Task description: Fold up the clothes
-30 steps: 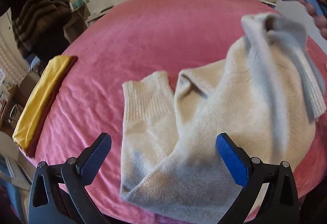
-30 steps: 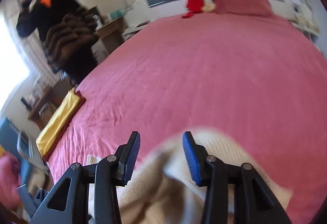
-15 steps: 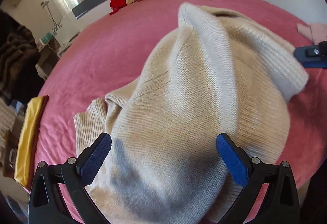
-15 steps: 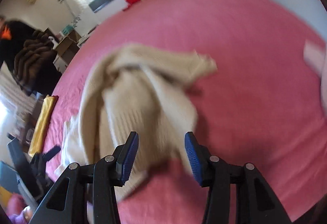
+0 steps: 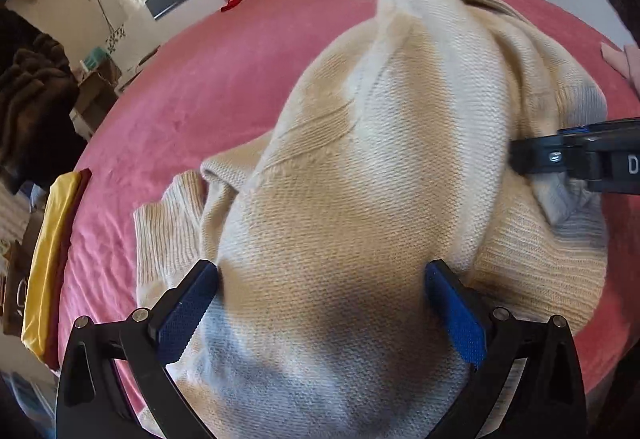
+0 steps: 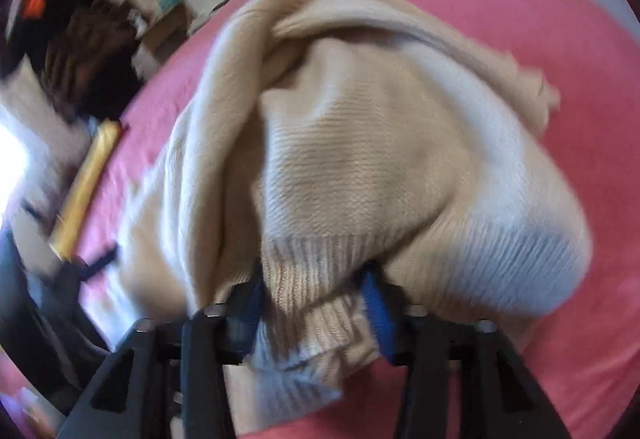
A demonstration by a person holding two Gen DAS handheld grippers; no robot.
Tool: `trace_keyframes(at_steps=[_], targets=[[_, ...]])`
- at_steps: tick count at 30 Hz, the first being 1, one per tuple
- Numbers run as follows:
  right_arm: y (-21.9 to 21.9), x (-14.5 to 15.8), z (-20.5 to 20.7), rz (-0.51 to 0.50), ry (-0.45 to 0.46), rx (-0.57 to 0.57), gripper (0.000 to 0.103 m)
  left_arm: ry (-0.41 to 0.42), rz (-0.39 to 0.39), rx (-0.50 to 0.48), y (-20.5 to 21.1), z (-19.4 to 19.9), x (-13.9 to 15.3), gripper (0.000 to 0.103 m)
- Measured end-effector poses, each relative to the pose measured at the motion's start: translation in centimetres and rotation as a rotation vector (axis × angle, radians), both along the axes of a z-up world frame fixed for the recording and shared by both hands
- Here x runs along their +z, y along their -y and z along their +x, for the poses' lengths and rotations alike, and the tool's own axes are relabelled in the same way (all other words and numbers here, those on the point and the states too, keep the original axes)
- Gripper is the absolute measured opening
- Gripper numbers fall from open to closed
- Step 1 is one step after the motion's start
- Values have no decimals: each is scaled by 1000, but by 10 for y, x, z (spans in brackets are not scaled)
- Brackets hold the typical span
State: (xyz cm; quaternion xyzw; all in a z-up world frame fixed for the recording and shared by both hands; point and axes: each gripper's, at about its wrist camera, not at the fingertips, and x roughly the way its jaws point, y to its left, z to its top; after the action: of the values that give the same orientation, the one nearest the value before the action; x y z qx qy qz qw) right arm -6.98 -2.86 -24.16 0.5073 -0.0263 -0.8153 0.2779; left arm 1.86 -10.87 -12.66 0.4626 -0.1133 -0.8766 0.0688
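One cream knit sweater (image 5: 360, 179) — soft, bulky, drapes: right gripper (image 6: 316, 303) clamped on ribbed hem between its fingers; left gripper (image 5: 320, 303) spread wide, knit bunched between.

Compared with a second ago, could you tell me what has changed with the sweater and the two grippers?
The right gripper, open and clear of the cloth half a second ago, now has the cream sweater's ribbed hem between its pads. The left gripper has moved in over the sweater and stays wide open. The folded yellow garment stays at the bed's edge.
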Motion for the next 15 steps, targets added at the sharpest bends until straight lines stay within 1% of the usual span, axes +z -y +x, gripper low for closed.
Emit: trace_keyframes(at_steps=[1,3,4,5,7,8,12,15], targets=[[-1,4,4,19,-27,4,11,-5,-3,4,3,0,3,99],[-10,13,7,57,-81,-26,8,-27,-2,22,13,0,12,72],[-18,18,8,68,-112,-54,8,-43,-2,41,21,0,18,54],[-28,24,10,75,-141,-85,8,-59,-5,62,28,-1,24,53],[-52,38,13,77,-189,-156,7,-84,-6,106,48,1,34,45],[-66,45,14,81,-210,-195,7,-94,0,137,62,1,39,39],[-114,71,30,87,-265,-304,7,-150,71,274,123,22,60,37],[-144,87,46,126,-297,-360,7,-195,112,372,169,39,75,37]])
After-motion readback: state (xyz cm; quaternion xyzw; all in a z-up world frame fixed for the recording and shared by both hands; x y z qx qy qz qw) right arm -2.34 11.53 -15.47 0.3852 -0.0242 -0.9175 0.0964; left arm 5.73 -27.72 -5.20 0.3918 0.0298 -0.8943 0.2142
